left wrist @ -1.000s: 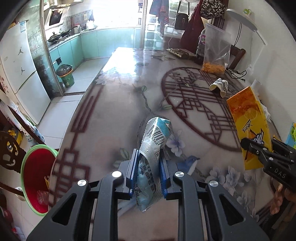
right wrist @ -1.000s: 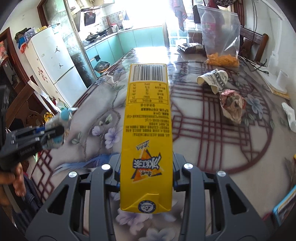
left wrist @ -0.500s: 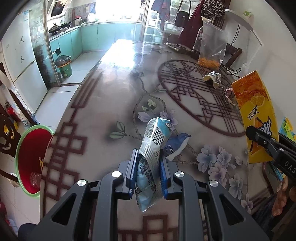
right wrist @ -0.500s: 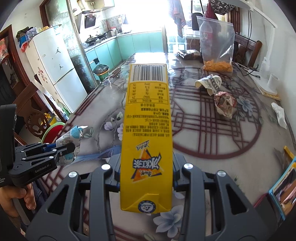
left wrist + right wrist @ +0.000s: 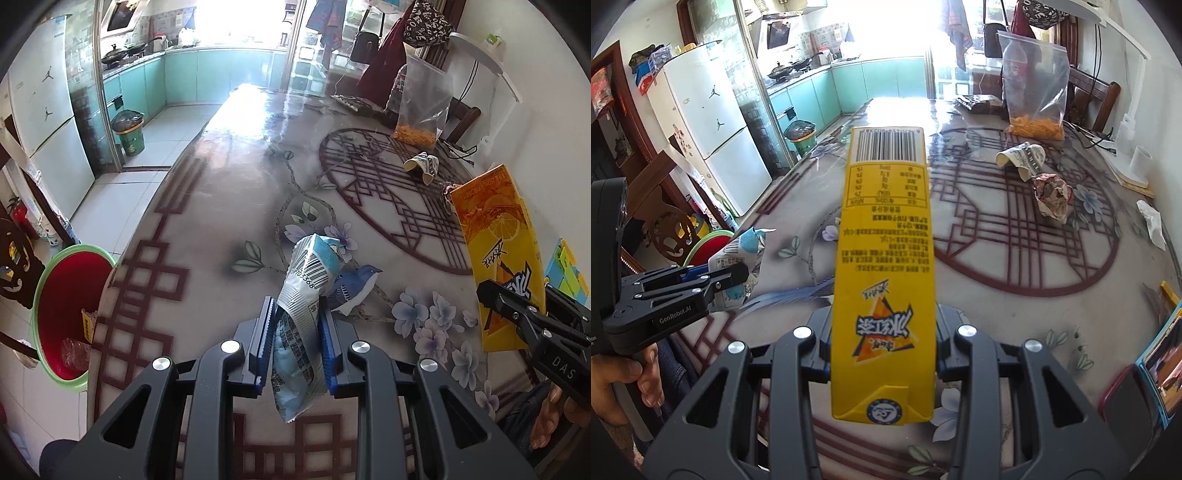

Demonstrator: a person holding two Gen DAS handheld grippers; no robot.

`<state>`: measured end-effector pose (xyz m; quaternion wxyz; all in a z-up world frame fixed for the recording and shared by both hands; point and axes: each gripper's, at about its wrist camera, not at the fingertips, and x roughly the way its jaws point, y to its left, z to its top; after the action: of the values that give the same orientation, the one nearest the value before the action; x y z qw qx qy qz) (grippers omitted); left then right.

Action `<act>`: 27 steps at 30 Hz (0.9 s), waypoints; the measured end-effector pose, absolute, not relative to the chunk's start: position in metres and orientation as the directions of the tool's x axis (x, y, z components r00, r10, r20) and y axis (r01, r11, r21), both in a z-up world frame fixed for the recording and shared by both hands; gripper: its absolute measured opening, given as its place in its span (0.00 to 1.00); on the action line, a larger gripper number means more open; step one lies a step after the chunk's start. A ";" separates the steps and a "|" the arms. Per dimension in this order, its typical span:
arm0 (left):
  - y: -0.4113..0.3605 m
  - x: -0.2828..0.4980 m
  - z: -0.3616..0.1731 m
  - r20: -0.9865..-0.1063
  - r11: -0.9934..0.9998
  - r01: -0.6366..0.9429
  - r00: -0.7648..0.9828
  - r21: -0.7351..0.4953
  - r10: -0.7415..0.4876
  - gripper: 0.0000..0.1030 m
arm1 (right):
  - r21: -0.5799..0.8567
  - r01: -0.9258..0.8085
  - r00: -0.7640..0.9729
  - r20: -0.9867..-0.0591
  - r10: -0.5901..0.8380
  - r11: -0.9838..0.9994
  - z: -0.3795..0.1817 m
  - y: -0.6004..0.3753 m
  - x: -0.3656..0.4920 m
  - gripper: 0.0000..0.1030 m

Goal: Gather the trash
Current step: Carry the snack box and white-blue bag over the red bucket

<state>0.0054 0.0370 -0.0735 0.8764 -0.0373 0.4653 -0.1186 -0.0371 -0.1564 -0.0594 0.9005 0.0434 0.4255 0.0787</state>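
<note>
Sunlight from the kitchen glares on a glossy dining table printed with flowers and lattice. Over its near end, the left gripper pinches a crumpled blue-and-white snack wrapper between its blue pads. The right gripper clamps a yellow drink carton by its sides. Beside the table's left edge stands a red bin with a green rim. Farther along the table lie a crushed paper cup and a crumpled wrapper ball.

Yellow carton between right gripper fingers
</note>
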 end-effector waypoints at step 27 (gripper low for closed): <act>0.058 0.005 -0.070 -0.796 0.967 0.151 0.549 -0.203 -0.253 0.21 | 0.139 -0.130 0.622 -0.759 0.190 0.982 -0.053 -0.142 -0.036 0.36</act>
<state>0.0049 0.0581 -0.0702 0.8784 -0.0553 0.4605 -0.1152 -0.0359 -0.1420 -0.0528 0.8999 0.0354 0.4254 0.0889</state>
